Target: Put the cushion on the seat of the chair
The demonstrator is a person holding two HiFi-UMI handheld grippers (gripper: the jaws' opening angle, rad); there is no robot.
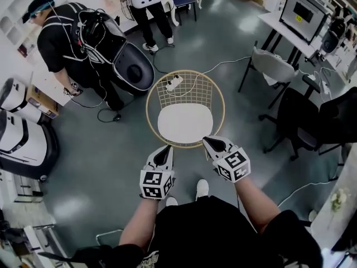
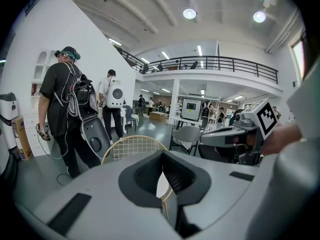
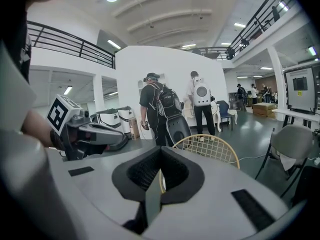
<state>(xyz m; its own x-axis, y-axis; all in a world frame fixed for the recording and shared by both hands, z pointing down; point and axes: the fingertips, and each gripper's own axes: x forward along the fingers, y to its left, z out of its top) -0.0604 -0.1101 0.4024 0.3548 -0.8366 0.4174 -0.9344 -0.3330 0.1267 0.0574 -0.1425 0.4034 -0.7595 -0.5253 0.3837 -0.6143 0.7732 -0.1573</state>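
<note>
White cushion [image 1: 184, 124] on chair [image 1: 192, 85], just beyond fingers [image 1: 163, 155]

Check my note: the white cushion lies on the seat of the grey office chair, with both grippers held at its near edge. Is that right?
No. The white cushion lies on the seat of the gold wire chair, not the grey office chair off to the right, as the head view shows. The left gripper and right gripper are at its near edge, as noted.
</note>
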